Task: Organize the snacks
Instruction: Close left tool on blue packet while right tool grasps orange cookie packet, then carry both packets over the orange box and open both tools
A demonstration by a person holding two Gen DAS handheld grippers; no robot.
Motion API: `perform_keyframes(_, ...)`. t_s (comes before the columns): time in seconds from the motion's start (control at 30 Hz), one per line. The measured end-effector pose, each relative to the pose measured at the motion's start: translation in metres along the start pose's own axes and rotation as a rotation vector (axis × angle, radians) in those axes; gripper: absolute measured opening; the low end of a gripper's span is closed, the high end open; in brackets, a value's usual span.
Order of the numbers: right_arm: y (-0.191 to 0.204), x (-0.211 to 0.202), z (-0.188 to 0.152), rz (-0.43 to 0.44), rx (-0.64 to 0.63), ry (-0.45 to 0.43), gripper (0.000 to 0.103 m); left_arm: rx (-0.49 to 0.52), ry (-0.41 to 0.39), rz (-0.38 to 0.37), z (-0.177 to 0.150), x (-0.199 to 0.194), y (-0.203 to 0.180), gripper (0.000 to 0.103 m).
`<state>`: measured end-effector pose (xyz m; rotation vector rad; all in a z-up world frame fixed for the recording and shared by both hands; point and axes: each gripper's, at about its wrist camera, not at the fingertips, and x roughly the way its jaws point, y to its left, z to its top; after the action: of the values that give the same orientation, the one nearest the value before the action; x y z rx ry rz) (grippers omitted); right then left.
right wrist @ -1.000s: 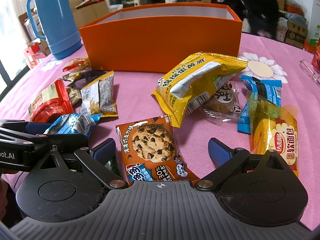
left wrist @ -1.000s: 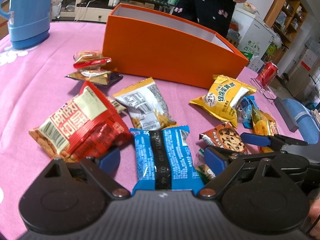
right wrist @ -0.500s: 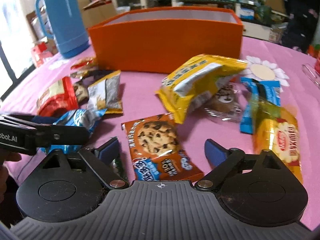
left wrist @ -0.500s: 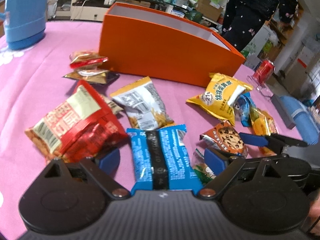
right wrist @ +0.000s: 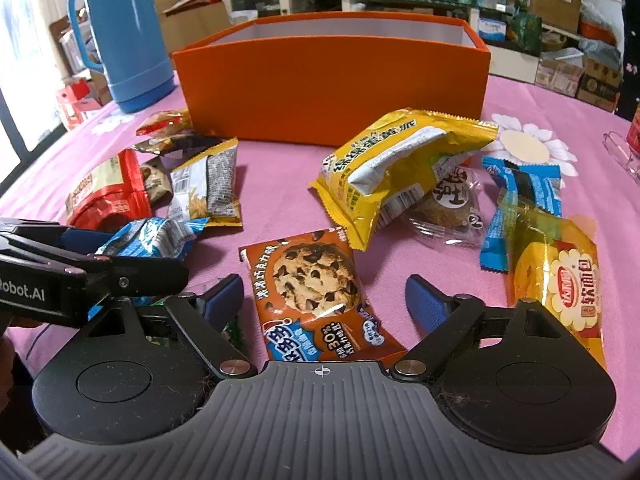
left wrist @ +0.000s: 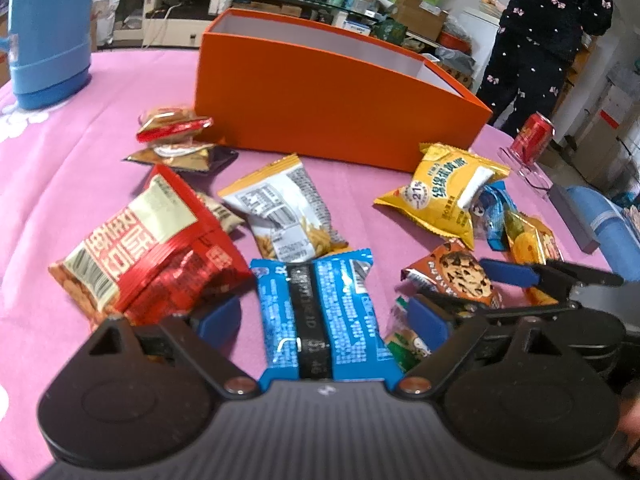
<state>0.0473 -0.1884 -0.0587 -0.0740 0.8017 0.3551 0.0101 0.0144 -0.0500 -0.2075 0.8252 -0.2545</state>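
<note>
snacks: loose packets scattered on pink cloth (right wrist: 280, 184), in front of orange box (right wrist: 332, 92)
blue packet (left wrist: 324, 312): between left gripper (left wrist: 324, 320) pads, jaws just closing, no contact seen
cookie packet (right wrist: 316, 296): between right gripper (right wrist: 324, 300) pads, jaws just closing, gaps both sides
flask (right wrist: 120, 36): left of box

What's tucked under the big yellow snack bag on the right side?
Under the raised edge of the yellow foil snack bag, a round brown cake in a clear wrapper pokes out, resting on the pink tablecloth. Anything further beneath the bag is covered.
</note>
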Motion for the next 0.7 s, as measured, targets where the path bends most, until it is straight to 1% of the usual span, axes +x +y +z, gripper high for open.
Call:
perform_keyframes(0.03,0.002,0.000,0.000,-0.021,-0.022,-0.003,0.060,0.016,-0.001,0.002,0.000,0.000,-0.001,0.055)
perform_keyframes(0.07,0.004,0.000,-0.001,-0.037,-0.048,-0.004,0.053,0.026,0.002,0.005,0.001,0.000,-0.002,0.044)
perform_keyframes(0.1,0.004,-0.002,0.000,-0.035,-0.052,-0.007,0.028,0.017,-0.004,0.006,0.001,-0.002,0.000,0.043)
perform_keyframes(0.13,0.003,-0.005,0.001,-0.025,-0.041,-0.011,0.024,-0.002,-0.010,-0.002,0.002,-0.006,0.004,0.043)
perform_keyframes(0.17,-0.001,-0.010,0.001,-0.008,-0.011,-0.015,0.024,-0.015,-0.018,-0.006,0.002,-0.011,0.007,0.043)
perform_keyframes(0.27,-0.012,-0.029,0.000,0.025,0.056,-0.050,0.024,-0.013,-0.066,0.001,0.007,-0.034,0.011,0.043)
perform_keyframes(0.37,-0.019,-0.057,0.001,0.085,0.119,-0.116,0.024,-0.016,-0.096,-0.012,0.016,-0.051,0.012,0.043)
perform_keyframes(0.43,-0.021,-0.071,0.008,0.118,0.149,-0.162,0.024,-0.010,-0.107,-0.022,0.030,-0.055,0.010,0.043)
perform_keyframes(0.53,-0.023,-0.074,0.037,0.128,0.132,-0.205,0.024,0.007,-0.145,-0.012,0.068,-0.050,0.006,0.043)
perform_keyframes(0.63,-0.025,-0.063,0.088,0.106,0.087,-0.257,0.024,-0.007,-0.207,-0.031,0.117,-0.036,0.005,0.043)
perform_keyframes(0.7,-0.028,-0.051,0.119,0.105,0.081,-0.297,0.024,-0.018,-0.235,-0.038,0.144,-0.023,0.004,0.043)
